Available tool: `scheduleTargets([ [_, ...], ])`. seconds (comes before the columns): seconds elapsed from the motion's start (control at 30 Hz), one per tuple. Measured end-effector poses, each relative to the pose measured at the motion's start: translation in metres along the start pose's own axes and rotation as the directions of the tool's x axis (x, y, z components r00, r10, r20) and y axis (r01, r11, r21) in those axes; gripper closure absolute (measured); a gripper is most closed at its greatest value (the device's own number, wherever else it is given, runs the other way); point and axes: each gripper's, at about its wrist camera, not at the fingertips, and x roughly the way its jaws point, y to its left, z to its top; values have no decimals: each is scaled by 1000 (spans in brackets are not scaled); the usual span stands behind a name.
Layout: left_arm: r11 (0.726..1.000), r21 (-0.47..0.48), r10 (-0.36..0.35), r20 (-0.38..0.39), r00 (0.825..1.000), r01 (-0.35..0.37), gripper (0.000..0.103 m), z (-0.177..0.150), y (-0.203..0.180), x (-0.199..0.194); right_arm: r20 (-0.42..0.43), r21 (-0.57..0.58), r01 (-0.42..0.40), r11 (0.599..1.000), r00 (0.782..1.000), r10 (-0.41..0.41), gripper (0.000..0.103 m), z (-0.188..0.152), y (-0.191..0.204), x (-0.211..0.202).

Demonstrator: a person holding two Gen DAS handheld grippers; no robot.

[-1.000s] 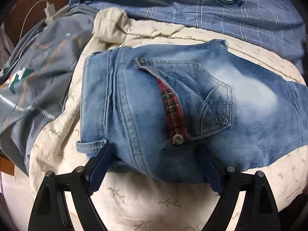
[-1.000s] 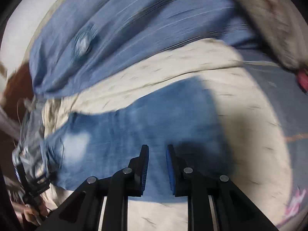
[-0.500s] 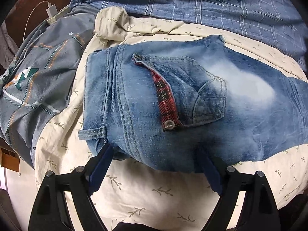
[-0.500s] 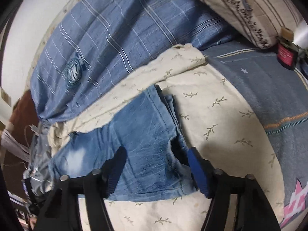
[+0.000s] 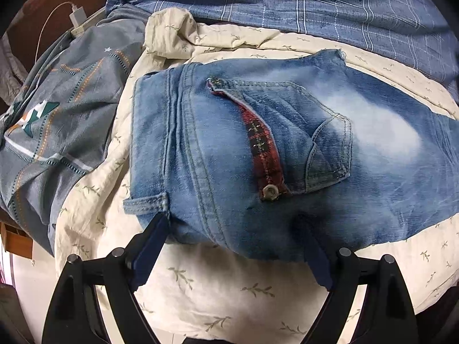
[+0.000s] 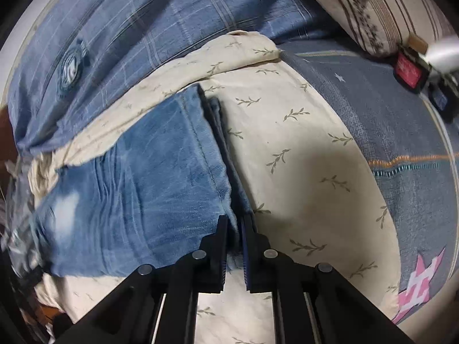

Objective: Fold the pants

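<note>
honestly, the right gripper (image 6: 234, 246) pinches only the jeans (image 6: 143, 189) hem corner, so layers may slip; the left gripper (image 5: 233, 253) gapes wide at the waistband, holding nothing.

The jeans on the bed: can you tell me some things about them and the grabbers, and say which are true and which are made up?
1. The jeans lie on a cream sheet with little leaf sprigs. True.
2. The right gripper is wide open over bare sheet. False: it is pinched shut on the jeans' hem corner.
3. The pocket's plaid strip is green. False: it is red.
4. The left gripper stands wide open at the waistband end. True.
</note>
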Motion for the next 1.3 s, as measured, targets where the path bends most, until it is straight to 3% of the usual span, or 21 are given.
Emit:
scheduleTargets([
  [0.13, 1000, 11, 5, 18, 1000, -5, 13, -1, -2, -17, 60, 22, -54, 998, 997, 53, 91, 2, 0, -25],
  [0.37, 994, 97, -63, 97, 993, 54, 13, 9, -39, -43, 195, -103, 5, 995, 981, 15, 91, -16, 36, -51],
  [0.47, 992, 113, -58, 81, 995, 48, 13, 13, -52, -33, 151, -136, -85, 987, 983, 105, 91, -23, 53, -38],
  [0.67, 993, 118, -17, 24, 1000, 14, 13, 8, -61, -8, 70, -223, -77, 972, 993, 95, 91, -40, 89, 1],
  [0.77, 992, 128, -11, 31, 999, 7, 13, 6, -59, -6, 21, -280, -7, 960, 1000, 14, 90, -48, 94, 21],
  [1.13, 995, 101, -5, 77, 997, -3, 13, -4, -65, -25, 83, -212, -107, 971, 988, 127, 89, -66, 70, -2],
  [1.3, 995, 99, -20, 157, 987, 5, 13, -9, -76, -55, 206, -196, -193, 961, 951, 233, 89, -78, 64, -38],
])
